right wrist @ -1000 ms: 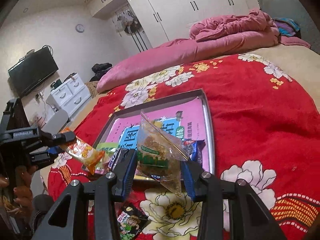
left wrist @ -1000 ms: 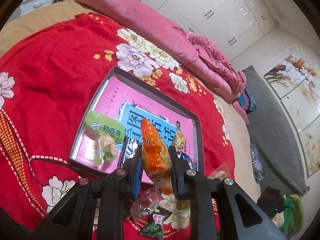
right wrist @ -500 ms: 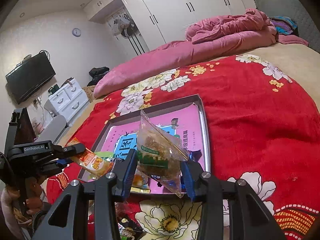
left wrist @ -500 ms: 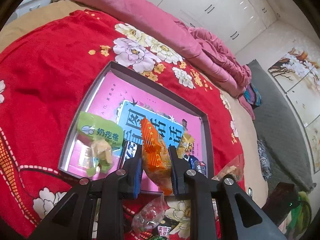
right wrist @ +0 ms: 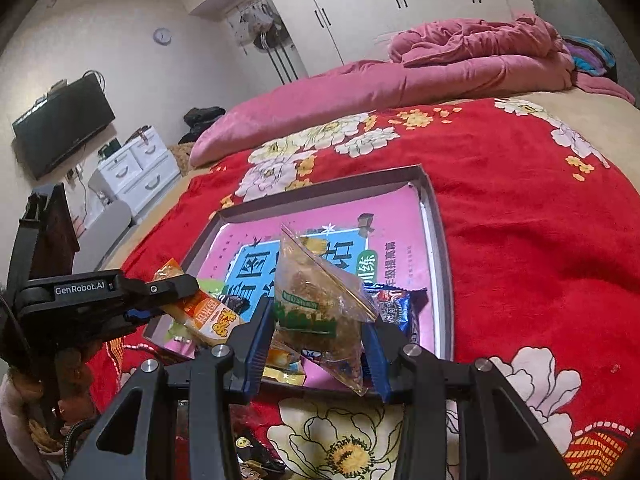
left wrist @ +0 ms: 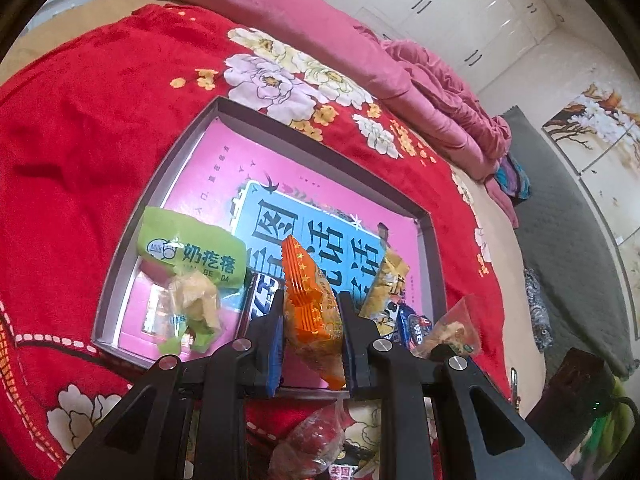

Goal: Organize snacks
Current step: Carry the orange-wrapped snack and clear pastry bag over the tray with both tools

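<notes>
My left gripper (left wrist: 312,320) is shut on an orange snack packet (left wrist: 310,304) and holds it over the near edge of the pink tray (left wrist: 192,152). From the right wrist view the left gripper (right wrist: 188,292) and its orange packet (right wrist: 212,316) sit at the tray's near left corner. My right gripper (right wrist: 318,328) is shut on a clear bag of brown snack (right wrist: 320,300) over the tray's near edge (right wrist: 440,240). In the tray lie a green milk-snack bag (left wrist: 192,268), a yellow packet (left wrist: 386,284) and a blue cookie packet (right wrist: 394,308).
The tray rests on a red flowered blanket (left wrist: 80,120) on a bed, with a pink quilt (right wrist: 440,76) behind. Loose snack packets lie on the blanket in front of the tray (left wrist: 316,440). A white drawer unit (right wrist: 136,168) and a wall television (right wrist: 60,124) stand left of the bed.
Both grippers have moved forward toward the tray with their packets still held. The tray now looks closer and larger in both views.
</notes>
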